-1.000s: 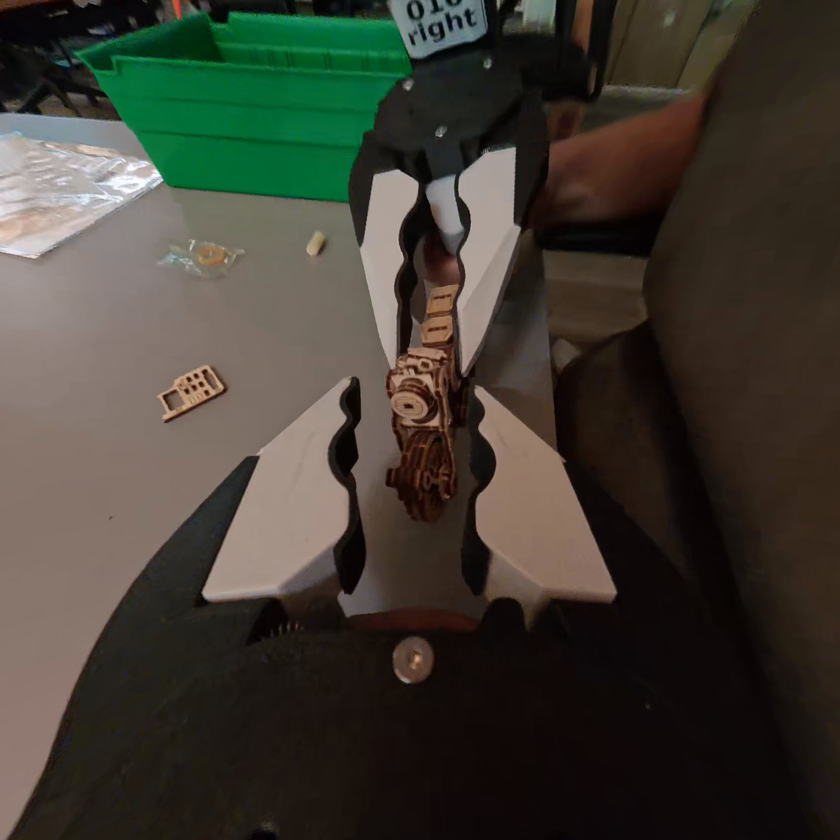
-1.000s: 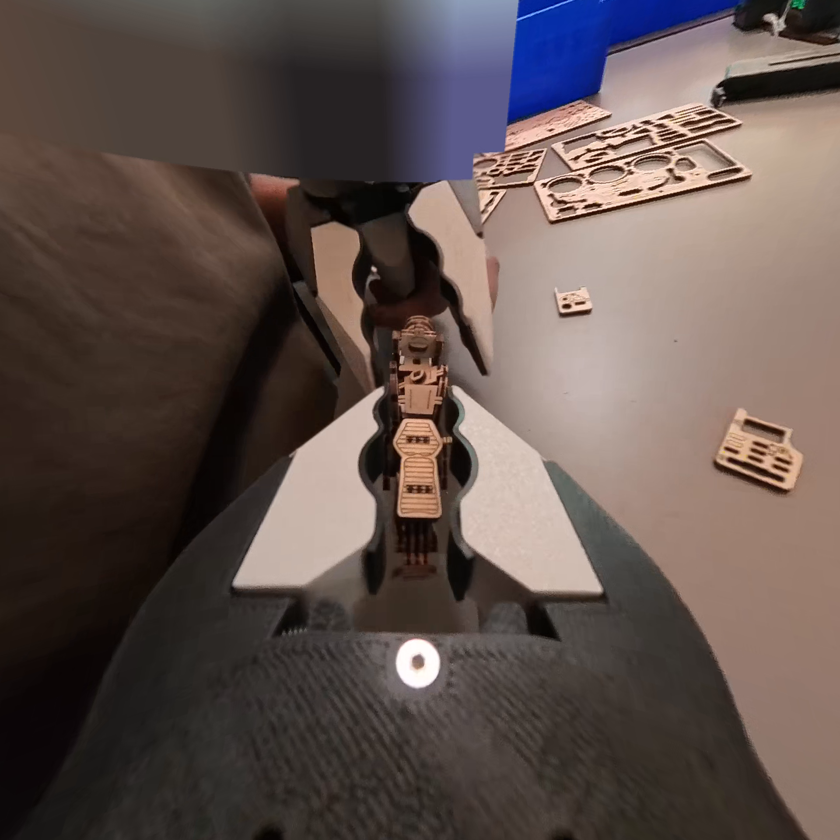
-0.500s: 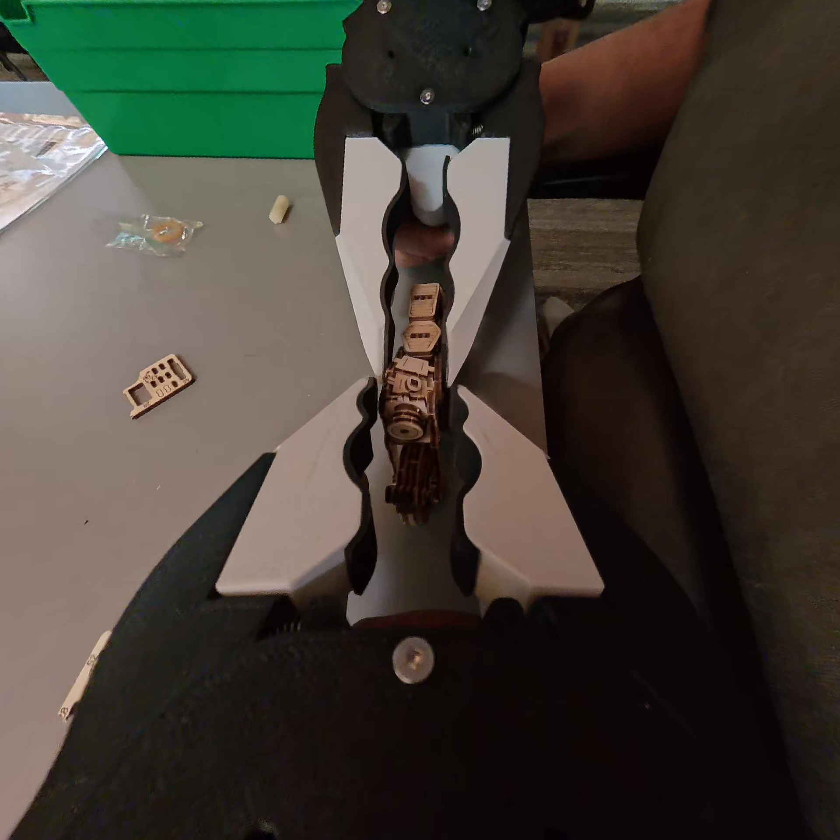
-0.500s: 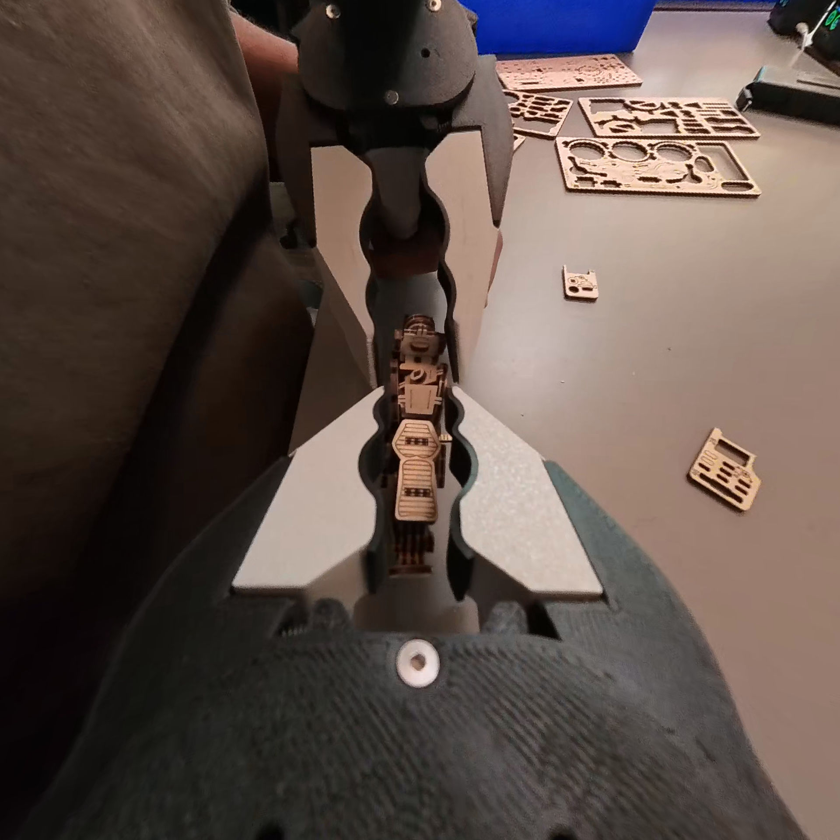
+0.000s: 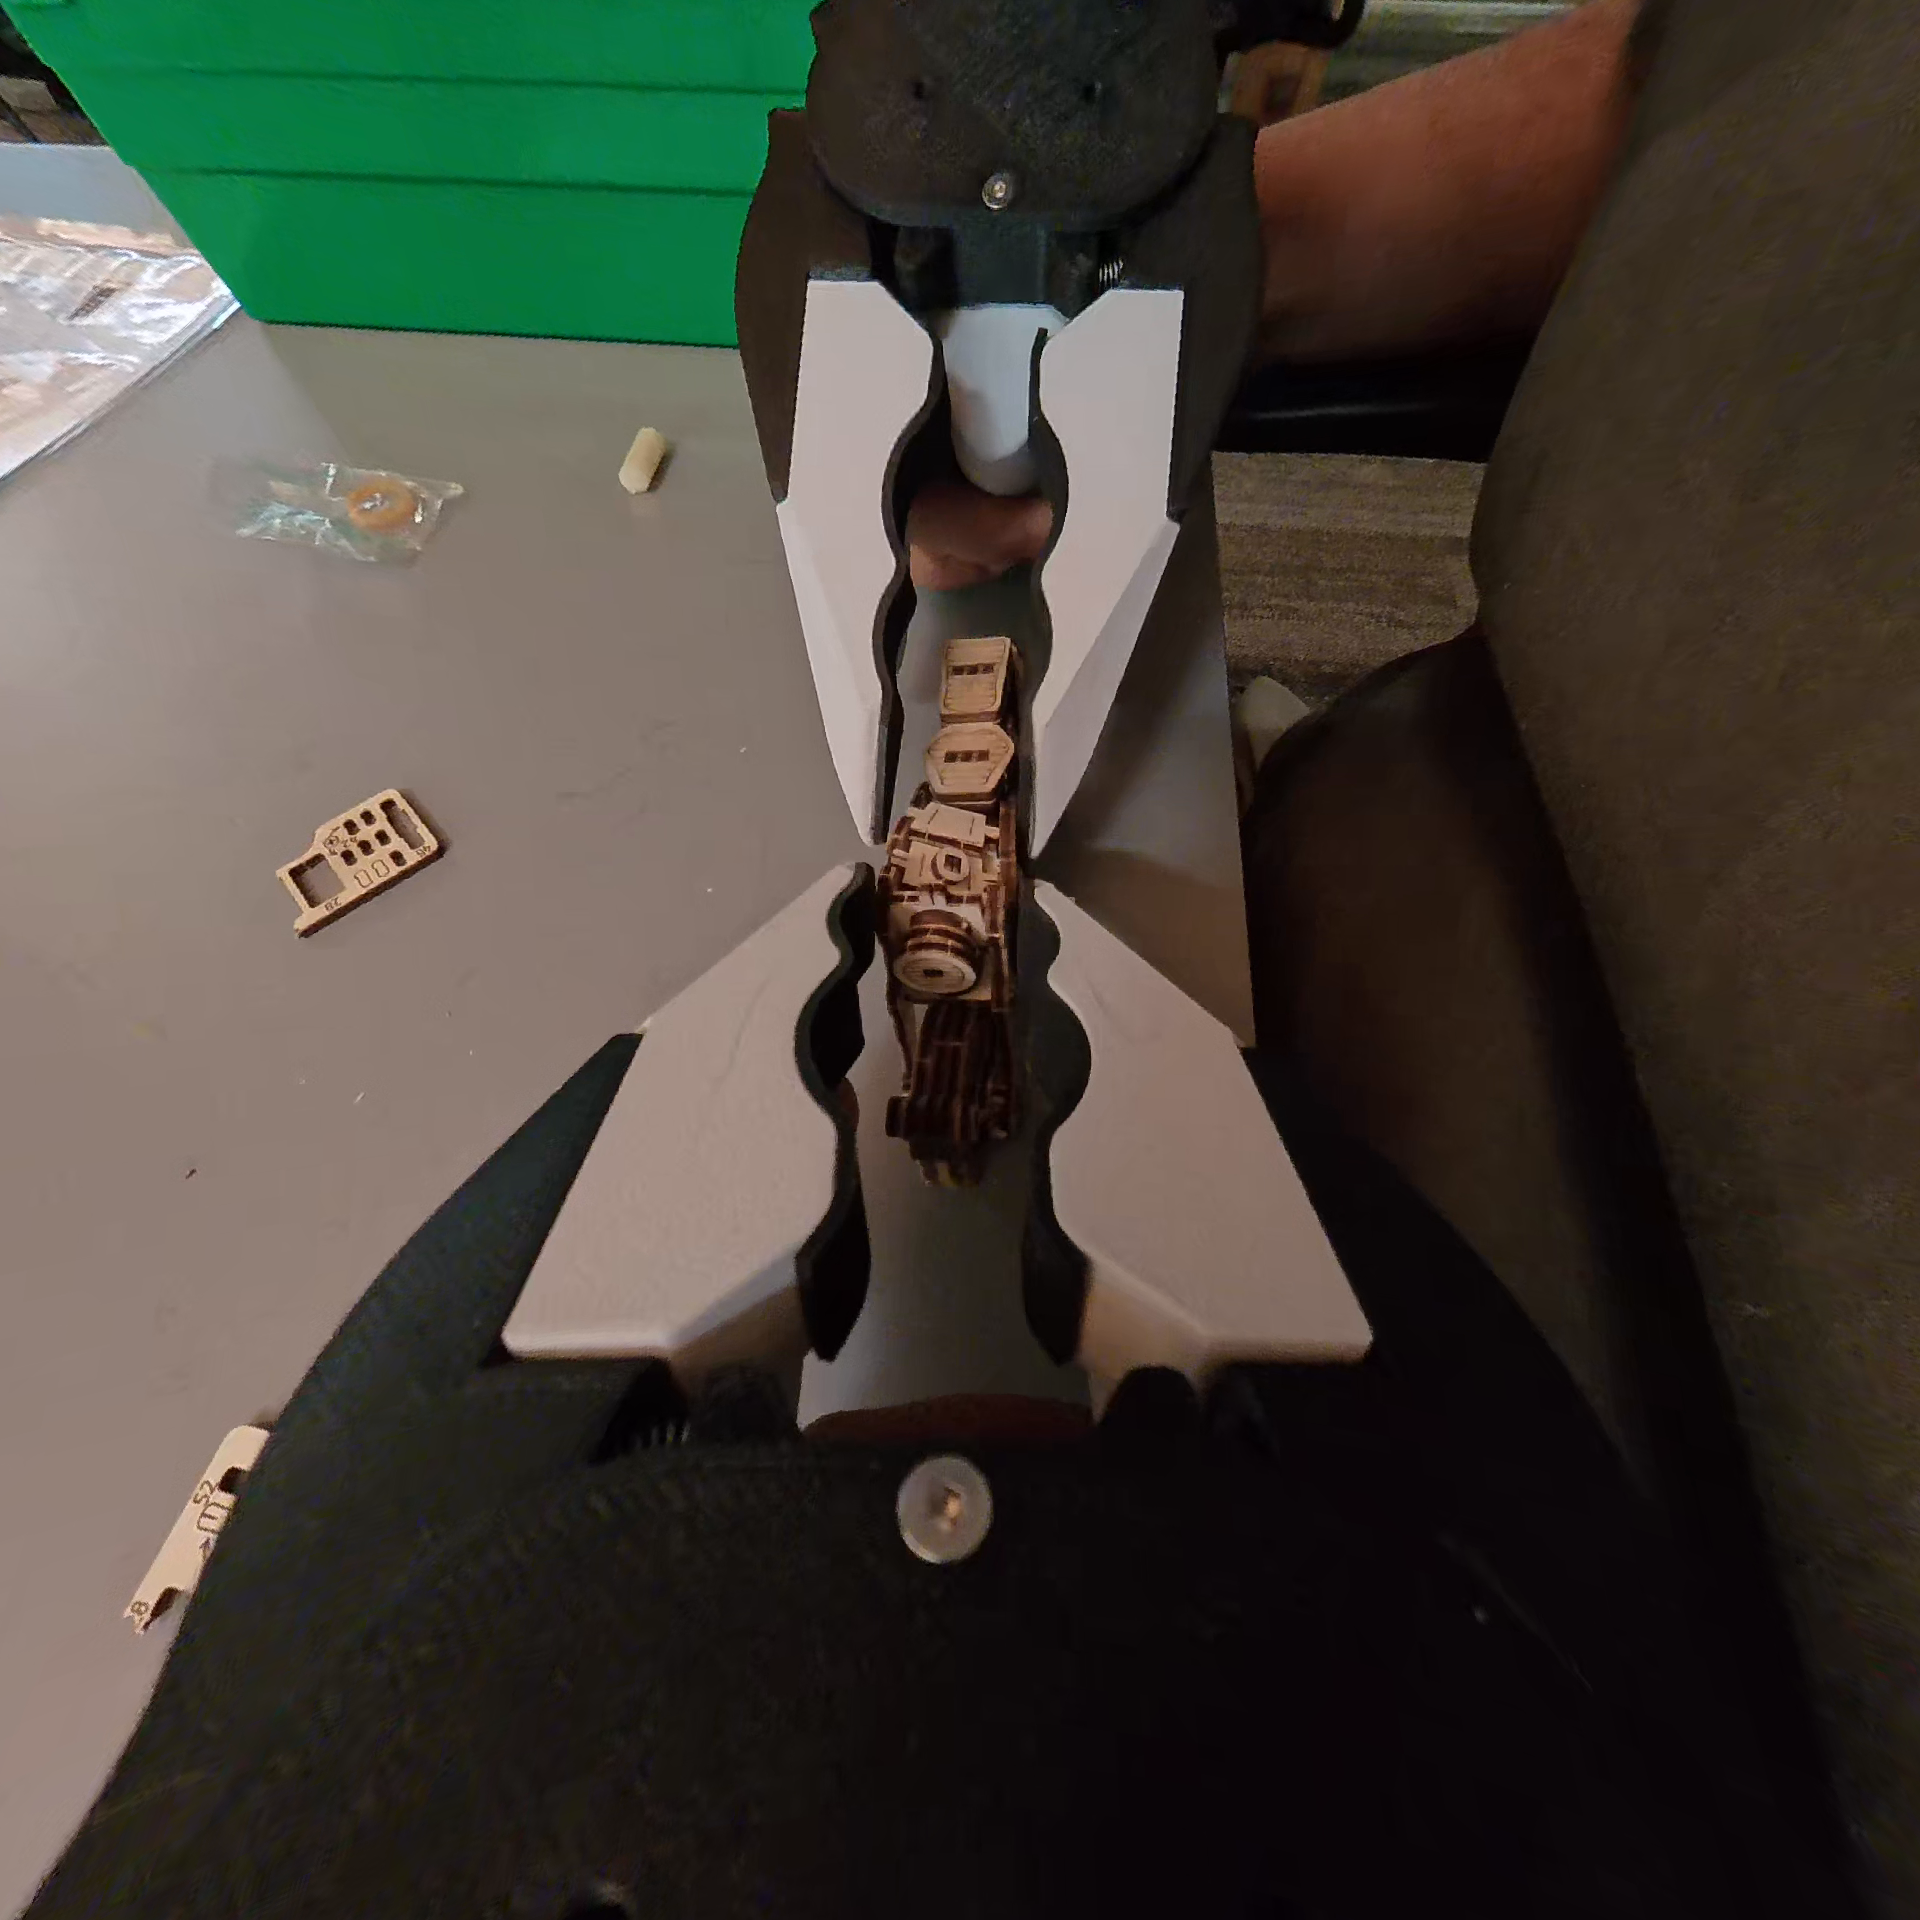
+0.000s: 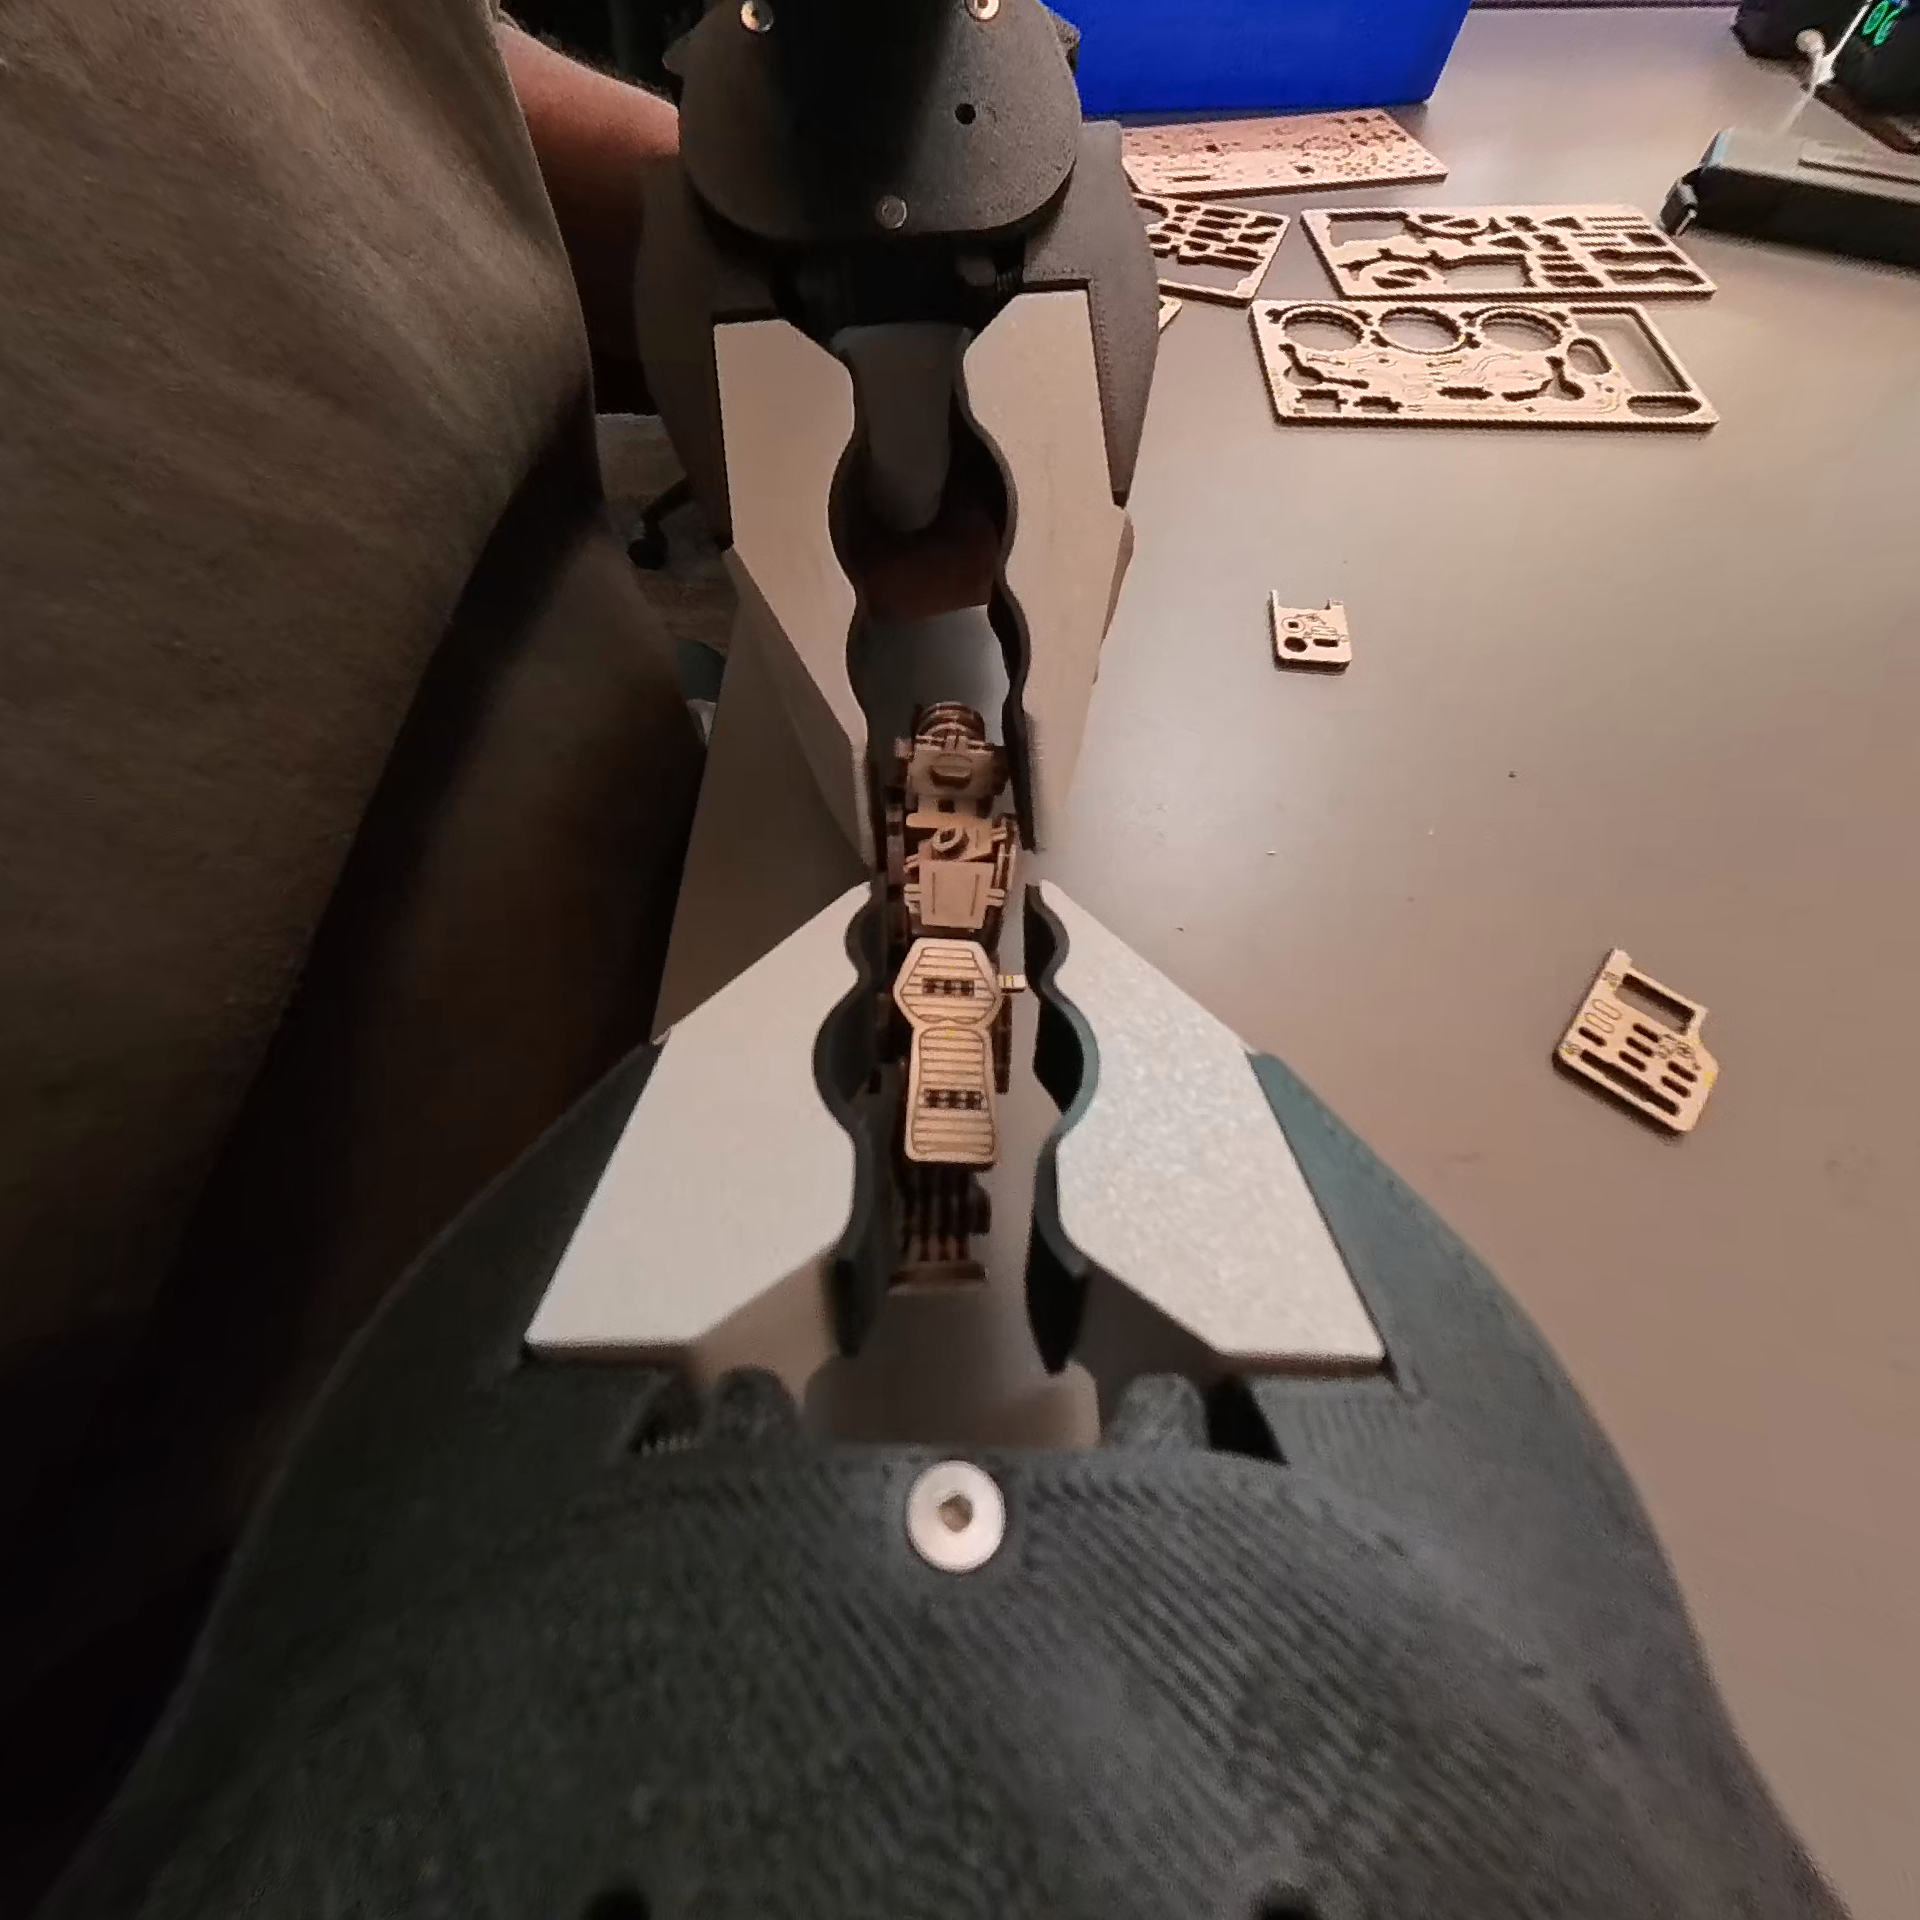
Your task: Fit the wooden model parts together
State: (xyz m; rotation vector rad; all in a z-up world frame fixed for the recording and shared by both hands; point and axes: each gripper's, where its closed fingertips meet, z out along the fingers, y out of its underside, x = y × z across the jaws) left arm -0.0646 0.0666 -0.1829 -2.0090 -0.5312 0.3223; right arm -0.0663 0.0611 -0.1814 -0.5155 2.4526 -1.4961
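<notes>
A small brown wooden model [image 5: 951,935], built of layered laser-cut parts, hangs above the grey table's [image 5: 312,1039] near edge between two grippers that face each other tip to tip. My left gripper [image 5: 951,888] is closed around the model's round-hubbed end. My right gripper [image 6: 951,914] is shut on the other end, with the slatted seat plates [image 6: 951,1049] between its fingers. The right gripper also shows in the left wrist view [image 5: 951,836], and the left gripper in the right wrist view [image 6: 948,831]. The model's underside is hidden.
A green bin [image 5: 416,156] stands at the table's far side. Loose wooden offcuts [image 5: 358,862] [image 6: 1636,1039] [image 6: 1309,629], a small bag with a ring [image 5: 353,509] and a white peg [image 5: 642,459] lie around. Punched wooden sheets [image 6: 1475,364] and a blue bin [image 6: 1247,52] are beyond. A person's body [image 5: 1714,935] is close by. The tips of both grippers are at nearly the same place.
The two grippers have swung into line, head-on. My left gripper has moved forward over the model and its fingers have narrowed onto it. The right gripper kept its hold.
</notes>
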